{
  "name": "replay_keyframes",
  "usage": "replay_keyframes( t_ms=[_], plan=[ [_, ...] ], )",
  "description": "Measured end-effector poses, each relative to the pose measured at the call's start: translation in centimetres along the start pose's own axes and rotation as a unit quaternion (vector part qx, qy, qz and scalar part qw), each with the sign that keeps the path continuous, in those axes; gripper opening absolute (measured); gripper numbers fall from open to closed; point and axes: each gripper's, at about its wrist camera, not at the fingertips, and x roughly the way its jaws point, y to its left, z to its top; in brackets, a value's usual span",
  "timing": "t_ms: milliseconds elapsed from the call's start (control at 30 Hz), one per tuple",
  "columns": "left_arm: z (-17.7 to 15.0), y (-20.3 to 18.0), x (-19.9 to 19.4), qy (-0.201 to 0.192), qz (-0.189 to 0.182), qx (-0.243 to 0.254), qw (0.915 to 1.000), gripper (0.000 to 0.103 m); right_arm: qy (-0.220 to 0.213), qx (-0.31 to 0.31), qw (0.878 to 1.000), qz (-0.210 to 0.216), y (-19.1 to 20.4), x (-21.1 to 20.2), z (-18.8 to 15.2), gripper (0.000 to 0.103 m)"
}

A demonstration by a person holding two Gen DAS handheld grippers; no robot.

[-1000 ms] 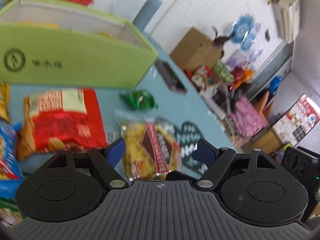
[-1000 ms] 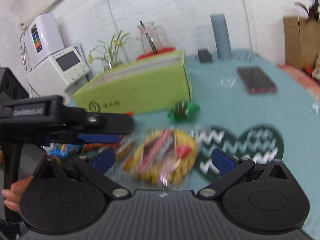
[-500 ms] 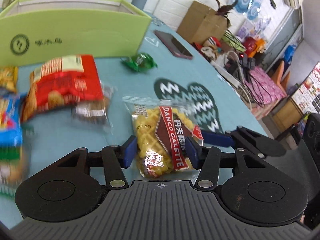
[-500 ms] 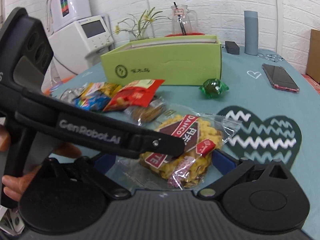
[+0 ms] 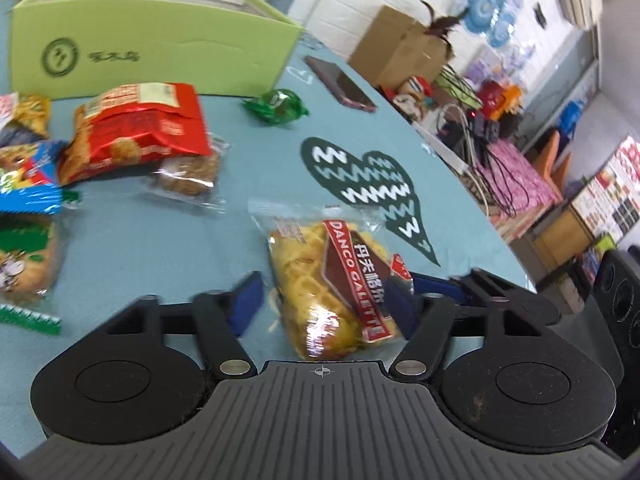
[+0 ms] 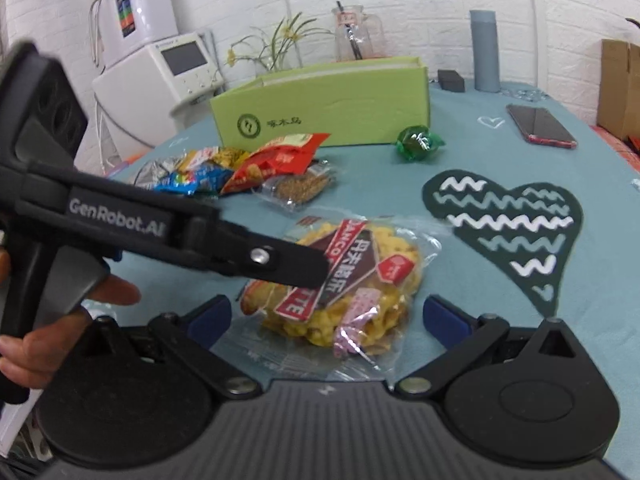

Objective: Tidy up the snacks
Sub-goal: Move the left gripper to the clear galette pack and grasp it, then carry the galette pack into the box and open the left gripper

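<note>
A clear packet of yellow waffle biscuits (image 5: 332,280) with a red and brown label lies on the blue tablecloth. My left gripper (image 5: 320,304) is open, with one finger on each side of the packet's near end, apart from it. My right gripper (image 6: 328,314) is open and empty just in front of the same packet (image 6: 352,280). The left gripper's arm (image 6: 192,236) crosses over the packet in the right wrist view. A green open box (image 5: 156,48) stands at the back of the table.
A pile of snack packets lies left of the waffles: a red bag (image 5: 136,128), a brown biscuit packet (image 5: 188,176), a blue bag (image 5: 24,184). A green wrapped sweet (image 5: 276,106) and a phone (image 5: 340,84) lie further back. A dark heart pattern (image 5: 372,196) marks the cloth near the table's right edge.
My left gripper has opened wider around the waffle packet and shifted slightly. My right gripper has come a little closer to the packet. The packet still lies on the cloth.
</note>
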Motion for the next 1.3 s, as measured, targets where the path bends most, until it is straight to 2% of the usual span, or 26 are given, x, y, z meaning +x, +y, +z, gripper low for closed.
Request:
replay_keyframes(
  t_ms=[100,233,333,467,600,733,867,900,1000,1067,1133,1200,1300],
  plan=[
    [0.6,-0.4,-0.7,-0.025,0.021,0.009,0.9994,0.025,-0.011,-0.019,1.0,-0.021,0.7,-0.2,1.1,0.086],
    [4.3,-0.3,-1.7,-0.059,0.01,0.001,0.9982,0.023,-0.046,-0.024,0.998,-0.025,0.0,-0.1,4.5,0.086],
    [8.5,0.2,-2.0,-0.085,0.017,0.001,0.9962,0.024,-0.072,-0.049,0.996,-0.035,-0.5,1.2,8.4,0.086],
    [15.4,1.6,-2.7,-0.127,0.036,0.01,0.9912,0.024,-0.103,-0.086,0.991,-0.027,-1.8,4.0,15.2,0.087],
    [21.6,3.9,-2.0,-0.145,0.068,0.01,0.987,0.027,-0.097,-0.126,0.987,-0.02,-2.5,8.6,21.6,0.088],
    [25.7,7.5,0.6,-0.127,0.089,-0.015,0.9878,0.026,-0.055,-0.14,0.989,0.0,-4.0,13.8,25.3,0.088],
    [26.2,11.4,4.6,-0.072,0.1,-0.042,0.9915,0.027,0.015,-0.116,0.993,0.03,-5.9,19.0,26.0,0.088],
    [26.0,12.2,5.5,-0.056,0.098,-0.048,0.9924,0.032,0.029,-0.109,0.993,0.034,-6.2,20.0,25.8,0.087],
    [25.6,13.3,6.5,-0.033,0.104,-0.057,0.9924,0.037,0.041,-0.082,0.995,0.039,-6.8,21.2,24.8,0.087],
    [25.1,12.8,5.1,-0.052,0.099,-0.053,0.9923,0.043,0.015,-0.077,0.996,0.039,-6.9,19.6,24.5,0.091],
    [24.7,11.8,2.7,-0.088,0.091,-0.044,0.991,0.056,-0.027,-0.085,0.996,0.027,-6.4,16.5,24.0,0.093],
    [24.2,10.4,-0.1,-0.124,0.086,-0.033,0.9879,0.064,-0.064,-0.099,0.993,0.012,-5.9,13.3,23.2,0.093],
    [22.4,8.2,-5.0,-0.174,0.065,-0.016,0.9824,0.069,-0.101,-0.099,0.99,0.01,-4.9,8.4,20.5,0.094]
  ],
)
